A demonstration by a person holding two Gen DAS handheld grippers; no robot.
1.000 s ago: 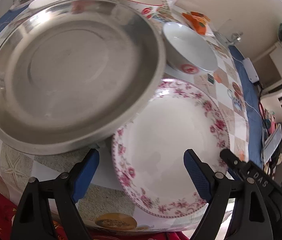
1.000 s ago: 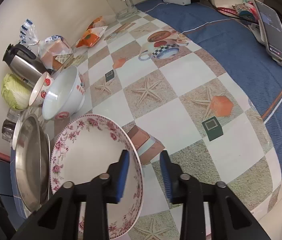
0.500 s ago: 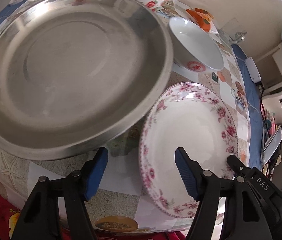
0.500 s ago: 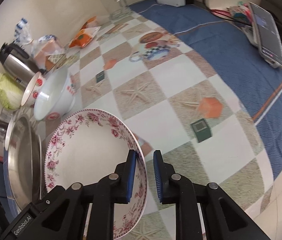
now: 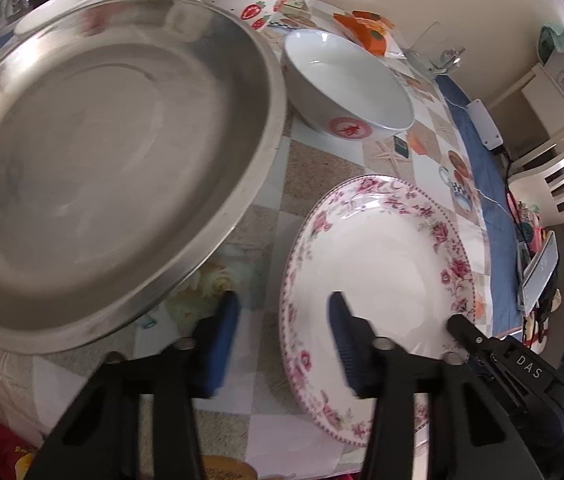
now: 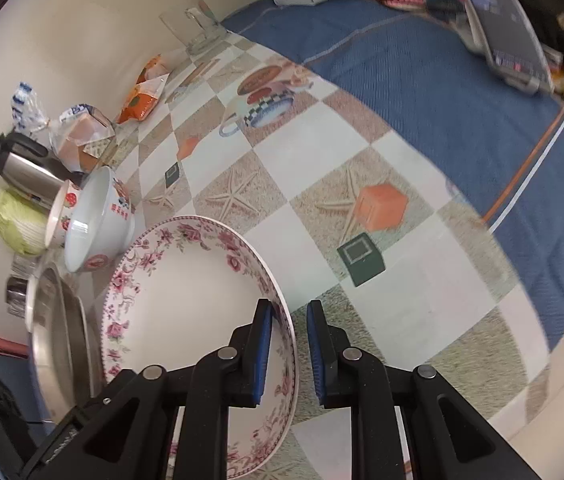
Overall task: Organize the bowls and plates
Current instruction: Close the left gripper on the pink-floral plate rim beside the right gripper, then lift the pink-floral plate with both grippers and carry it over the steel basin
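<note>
Right gripper (image 6: pixel 288 354) clamped on the near rim of the floral plate (image 6: pixel 186 280), one pad inside, one outside. Left gripper (image 5: pixel 282 340), jaws closing, straddles the plate's opposite rim without pressing it. Steel tray (image 5: pixel 102 152) lies beyond-left. Plate: rigid, glazed, likely slippery and breakable; grip the rim.

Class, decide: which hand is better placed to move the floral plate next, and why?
Right. Its tongs straddle the floral plate rim, nearly shut on it. The left tongs are closing around the opposite rim, with a wide gap remaining.
</note>
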